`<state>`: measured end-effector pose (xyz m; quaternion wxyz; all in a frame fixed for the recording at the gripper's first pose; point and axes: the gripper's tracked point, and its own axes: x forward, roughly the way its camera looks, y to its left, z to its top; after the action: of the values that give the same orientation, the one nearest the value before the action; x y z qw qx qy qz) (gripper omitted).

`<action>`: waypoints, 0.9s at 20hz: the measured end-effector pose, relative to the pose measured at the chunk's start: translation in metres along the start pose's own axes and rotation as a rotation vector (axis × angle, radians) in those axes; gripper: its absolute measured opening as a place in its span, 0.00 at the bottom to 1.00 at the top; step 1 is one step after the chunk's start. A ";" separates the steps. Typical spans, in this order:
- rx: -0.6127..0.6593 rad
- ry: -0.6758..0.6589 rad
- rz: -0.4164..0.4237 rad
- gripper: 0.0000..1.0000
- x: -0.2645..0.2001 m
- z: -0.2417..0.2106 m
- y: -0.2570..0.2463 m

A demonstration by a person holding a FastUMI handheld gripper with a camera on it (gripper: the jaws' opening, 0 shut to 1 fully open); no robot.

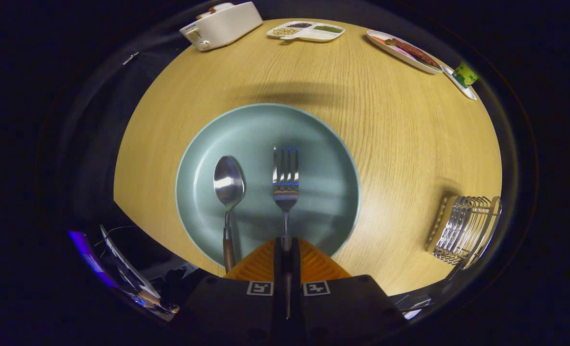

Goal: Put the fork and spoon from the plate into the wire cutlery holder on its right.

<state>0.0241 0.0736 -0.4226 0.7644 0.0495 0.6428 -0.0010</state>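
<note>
The hand-held gripper (285, 247) is closed on the handle of the steel fork (285, 180), tines ahead on the round pale-green plate (333, 144); wooden-handled spoon (228, 192) and wire cutlery holder (465, 229) await; nothing transferred

Plate (314, 139): you see it on the table (390, 144), just ahead of your gripper (285, 245).
Spoon (228, 185): on the plate, left of the fork (285, 180).
Fork handle: clamped between your gripper's fingers.
Wire cutlery holder (465, 229): right of the plate, apart from it.
Toaster (221, 25): far left.
Divided dish (306, 31): far centre.
Tray (402, 50): far right.
</note>
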 end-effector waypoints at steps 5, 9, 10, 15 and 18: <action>-0.049 -0.025 0.063 0.08 -0.070 0.004 -0.022; -0.045 -0.022 0.063 0.08 -0.134 -0.002 -0.076; -0.060 -0.017 0.046 0.08 -0.148 -0.004 -0.094; -0.137 0.115 -0.037 0.08 -0.194 -0.019 -0.173; -0.162 0.266 -0.088 0.08 -0.191 -0.037 -0.212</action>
<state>-0.0596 -0.1465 -0.2569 0.6733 -0.0407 0.7378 0.0239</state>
